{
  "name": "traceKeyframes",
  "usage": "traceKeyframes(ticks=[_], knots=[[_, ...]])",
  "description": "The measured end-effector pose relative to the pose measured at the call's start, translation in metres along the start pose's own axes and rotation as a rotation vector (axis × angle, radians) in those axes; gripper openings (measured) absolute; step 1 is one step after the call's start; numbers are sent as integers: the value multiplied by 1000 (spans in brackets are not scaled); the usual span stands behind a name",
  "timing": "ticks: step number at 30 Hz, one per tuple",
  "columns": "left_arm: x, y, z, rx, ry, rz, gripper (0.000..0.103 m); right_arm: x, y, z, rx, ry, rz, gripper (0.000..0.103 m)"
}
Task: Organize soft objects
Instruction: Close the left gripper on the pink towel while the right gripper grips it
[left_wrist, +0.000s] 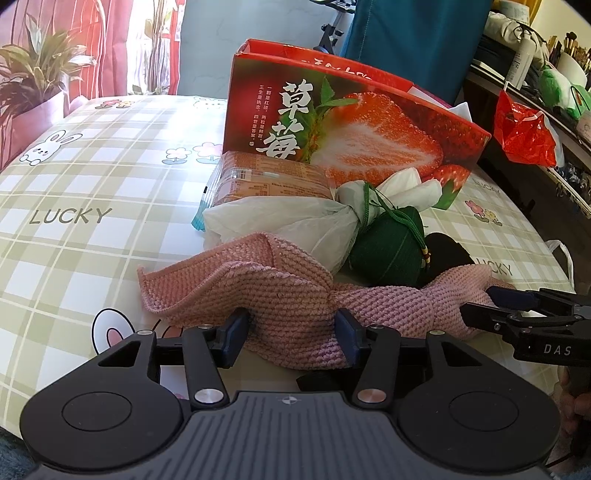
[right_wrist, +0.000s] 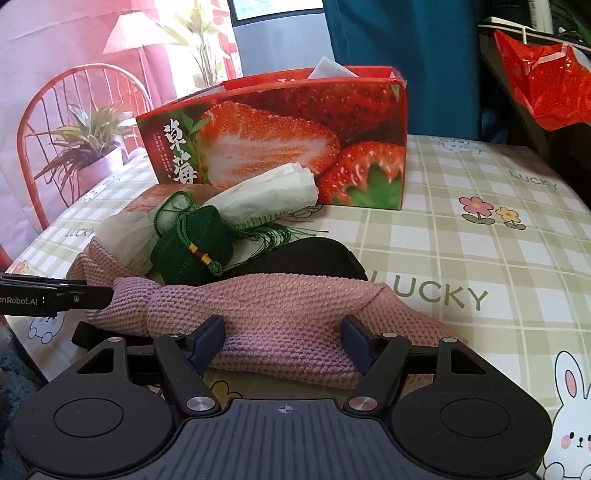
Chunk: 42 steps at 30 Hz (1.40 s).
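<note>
Fingers of both grippers bracket 1 pink knitted cloth (left_wrist: 280, 295) lying crumpled on the checked tablecloth (left_wrist: 92, 177). Left gripper (left_wrist: 291, 328): blue pads press the cloth's bunched middle from either side, grasping it. Right gripper (right_wrist: 284, 338): pads likewise clamp a folded section of the same cloth (right_wrist: 280, 306). Cloth: coarse ribbed weave, dusty pink to lilac, twisted into a rope-like band with 1 flared end. Behind it lie a green fabric pouch (left_wrist: 388, 247) with cord, a white plastic bag (left_wrist: 280, 218) and a strawberry-printed box (left_wrist: 351, 122).
</note>
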<state>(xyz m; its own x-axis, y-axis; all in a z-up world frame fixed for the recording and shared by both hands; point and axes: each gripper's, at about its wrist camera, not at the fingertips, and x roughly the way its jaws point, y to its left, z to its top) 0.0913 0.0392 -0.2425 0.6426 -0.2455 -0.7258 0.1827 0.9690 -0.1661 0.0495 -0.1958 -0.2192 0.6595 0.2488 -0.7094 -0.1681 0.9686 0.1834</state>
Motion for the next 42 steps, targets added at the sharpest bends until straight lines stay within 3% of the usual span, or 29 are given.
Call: traceKeyframes(ticks=[14, 20, 23, 28, 42], knots=[[0, 0, 0, 2, -1, -2, 56, -1, 4, 1, -8, 9, 32, 54], [0, 0, 0, 2, -2, -2, 56, -4, 11, 1, -38, 5, 60, 36], [0, 0, 0, 1, -2, -3, 57, -7, 14, 1, -53, -2, 96, 20], [0, 0, 0, 2, -1, -5, 58, -13, 18, 3, -83, -41, 94, 18], [1, -2, 0, 22, 1, -11, 63, -6, 15, 2, -63, -17, 91, 19]])
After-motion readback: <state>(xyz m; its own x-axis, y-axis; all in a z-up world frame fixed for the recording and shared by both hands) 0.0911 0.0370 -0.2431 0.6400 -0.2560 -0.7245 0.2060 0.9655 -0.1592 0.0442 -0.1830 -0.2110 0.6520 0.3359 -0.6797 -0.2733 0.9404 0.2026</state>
